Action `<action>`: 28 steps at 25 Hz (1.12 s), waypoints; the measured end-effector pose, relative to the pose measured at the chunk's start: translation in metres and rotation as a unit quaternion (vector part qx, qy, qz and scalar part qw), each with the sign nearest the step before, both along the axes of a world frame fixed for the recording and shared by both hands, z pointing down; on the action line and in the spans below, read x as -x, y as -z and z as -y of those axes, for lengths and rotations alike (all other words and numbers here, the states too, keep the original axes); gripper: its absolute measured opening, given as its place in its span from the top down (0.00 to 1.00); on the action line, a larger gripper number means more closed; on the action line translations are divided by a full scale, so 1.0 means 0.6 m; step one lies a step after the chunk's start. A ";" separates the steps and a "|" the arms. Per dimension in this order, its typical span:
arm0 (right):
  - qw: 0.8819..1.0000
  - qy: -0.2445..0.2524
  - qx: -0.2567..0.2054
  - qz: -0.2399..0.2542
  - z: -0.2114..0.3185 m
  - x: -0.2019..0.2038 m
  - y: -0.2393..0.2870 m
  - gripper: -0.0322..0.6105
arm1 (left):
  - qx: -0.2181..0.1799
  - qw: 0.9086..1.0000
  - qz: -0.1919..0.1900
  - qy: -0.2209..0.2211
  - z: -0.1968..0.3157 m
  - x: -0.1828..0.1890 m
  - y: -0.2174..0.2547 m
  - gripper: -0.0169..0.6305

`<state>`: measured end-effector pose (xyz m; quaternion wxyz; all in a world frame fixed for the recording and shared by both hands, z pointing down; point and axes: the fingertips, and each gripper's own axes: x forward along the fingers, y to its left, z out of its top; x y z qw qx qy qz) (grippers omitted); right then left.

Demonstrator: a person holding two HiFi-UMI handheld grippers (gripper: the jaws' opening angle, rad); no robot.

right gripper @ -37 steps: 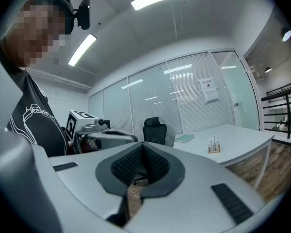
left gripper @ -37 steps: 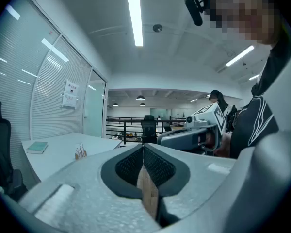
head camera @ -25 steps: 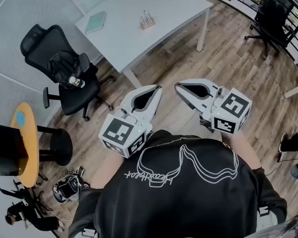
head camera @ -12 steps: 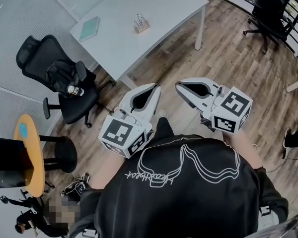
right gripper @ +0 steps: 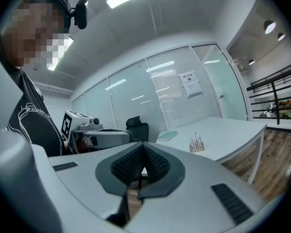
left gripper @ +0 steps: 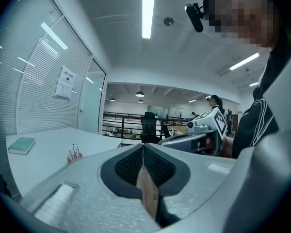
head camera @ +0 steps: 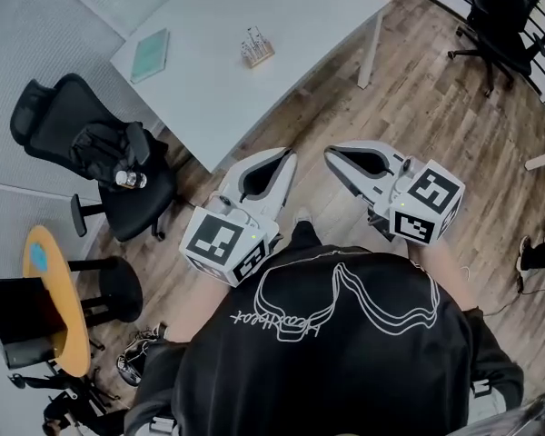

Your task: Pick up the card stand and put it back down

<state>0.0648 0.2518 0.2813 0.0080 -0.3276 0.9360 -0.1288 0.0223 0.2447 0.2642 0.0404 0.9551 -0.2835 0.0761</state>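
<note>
On the white worktop (head camera: pixel 282 7), near its middle, the card stand (head camera: pixel 256 48) stands upright; it is a small wooden block with thin clips rising from it. Further left on the same worktop lies a green book (head camera: pixel 150 54), well apart from the stand. Neither of the 2 claws is near the stand. Both are held in front of the person's chest, over the wooden floor (head camera: pixel 436 107), and point toward the worktop. The left claw (head camera: pixel 289 156) has its jaws pressed together with nothing between them. The right claw (head camera: pixel 329 152) is closed in the same way and is also empty. A black office chair (head camera: pixel 50 121) with some items on its seat stands beside the worktop, at the left.
</note>
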 end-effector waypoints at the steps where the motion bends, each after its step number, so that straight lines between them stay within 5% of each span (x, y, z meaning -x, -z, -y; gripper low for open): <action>1: 1.000 -0.002 0.003 0.002 0.024 0.002 -0.002 0.94 | 0.003 1.000 0.001 -0.001 0.024 0.002 -0.002 0.95; 17: 0.999 -0.018 0.047 -0.007 0.374 0.072 -0.040 0.94 | 0.039 0.999 0.004 -0.007 0.372 0.082 -0.056 0.95; 28: 0.998 0.003 0.064 -0.018 0.493 0.075 -0.072 0.94 | 0.064 0.997 0.001 0.032 0.493 0.104 -0.103 0.95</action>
